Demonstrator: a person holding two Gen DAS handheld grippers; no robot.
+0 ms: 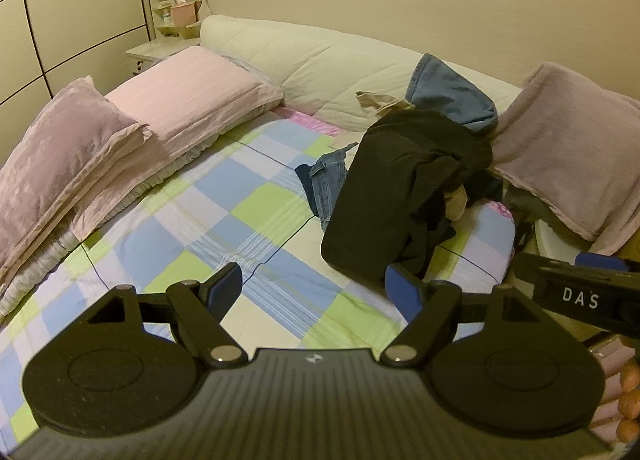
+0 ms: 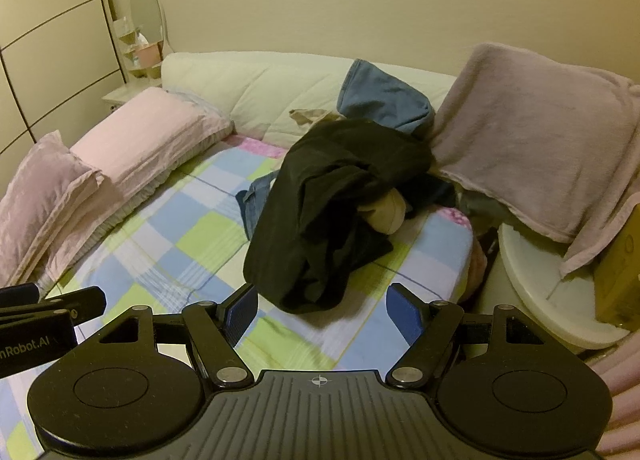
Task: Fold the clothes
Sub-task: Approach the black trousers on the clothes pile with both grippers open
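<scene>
Left wrist view shows your left gripper [image 1: 314,290] with its two blue pads spread wide and nothing between them, held above the checkered bedsheet [image 1: 208,216]. The pile of clothes [image 1: 404,188] lies ahead of it and a little to the right, near but not touching; a black garment [image 1: 384,196] covers the top, jeans [image 1: 326,184] come out from under its left edge, and a blue denim piece [image 1: 448,96] leans on the cream headboard [image 1: 320,60] behind. Two pink pillows [image 1: 120,136] lie far to the left of the gripper. At the right edge you see part of the other tool.

In the right wrist view your right gripper [image 2: 320,310] is also released, the pads wide apart and empty. Here the black garment [image 2: 320,212] lies straight ahead, its nearest fold just beyond the fingertips and between their lines. A pale pink towel [image 2: 540,148] hangs to the right of the pile, over a white round table [image 2: 560,300]
</scene>
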